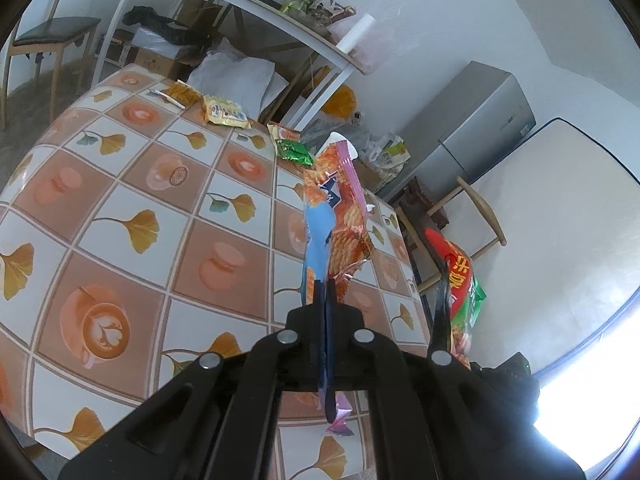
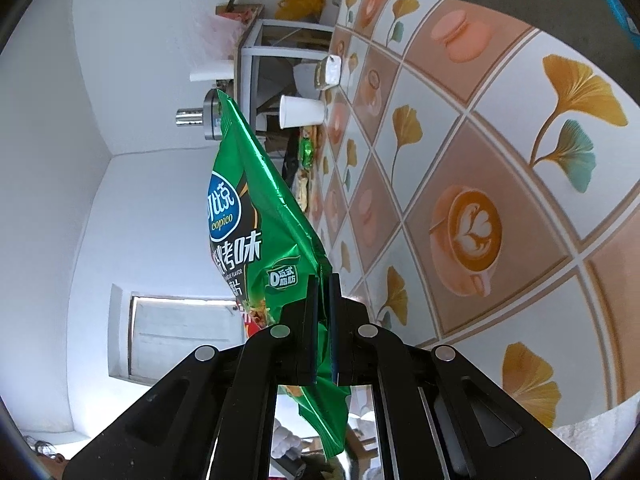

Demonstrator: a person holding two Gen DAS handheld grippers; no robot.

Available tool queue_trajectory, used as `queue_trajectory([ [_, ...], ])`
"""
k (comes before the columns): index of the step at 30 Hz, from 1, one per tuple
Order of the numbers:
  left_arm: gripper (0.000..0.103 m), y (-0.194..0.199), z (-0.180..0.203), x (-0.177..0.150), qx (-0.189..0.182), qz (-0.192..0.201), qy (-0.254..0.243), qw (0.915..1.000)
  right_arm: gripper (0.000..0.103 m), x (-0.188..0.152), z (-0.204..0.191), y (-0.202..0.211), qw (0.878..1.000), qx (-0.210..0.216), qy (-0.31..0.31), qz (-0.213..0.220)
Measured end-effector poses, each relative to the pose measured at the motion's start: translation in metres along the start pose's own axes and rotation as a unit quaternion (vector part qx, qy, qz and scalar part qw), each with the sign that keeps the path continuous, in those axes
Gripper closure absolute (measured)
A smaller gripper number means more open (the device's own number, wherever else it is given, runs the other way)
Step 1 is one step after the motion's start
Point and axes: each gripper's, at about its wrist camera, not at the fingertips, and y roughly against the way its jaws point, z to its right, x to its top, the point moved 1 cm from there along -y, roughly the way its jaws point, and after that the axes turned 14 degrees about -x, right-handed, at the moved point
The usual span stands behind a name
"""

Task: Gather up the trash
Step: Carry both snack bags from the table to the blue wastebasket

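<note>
The left gripper (image 1: 325, 286) has its black jaws pressed tight on the lower edge of a tall, crinkled foil cracker packet (image 1: 338, 216), orange and blue with a pink side seam, which stands up stiffly above the table (image 1: 120, 208). The table is covered by a glossy oilcloth printed in squares of coffee cups, macarons and yellow ginkgo leaves. At its far edge lie more flat wrappers: a pale yellow packet (image 1: 224, 112), a shiny green foil packet (image 1: 294, 150) and a small brown one (image 1: 183, 93). The right gripper (image 2: 324, 280) is likewise clamped shut, pinching a slick green metallic chip bag (image 2: 256, 216) by a creased corner; the bag hangs in the air off the table's edge, puffed and wrinkled. In the right wrist view a white paper cup (image 2: 302, 111) and a small silvery carton (image 2: 330, 72) stand on the oilcloth further along. In the left wrist view that chip bag (image 1: 466, 300) shows beside the table, red and green.
</note>
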Motion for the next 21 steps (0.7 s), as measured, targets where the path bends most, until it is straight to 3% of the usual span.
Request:
queue_trajectory([
  [21, 0.103, -0.016, 0.031, 0.001, -0.033, -0.009, -0.014, 0.9993, 0.1, 0.005, 0.018, 0.037, 0.999, 0.02, -0.021, 0.032],
])
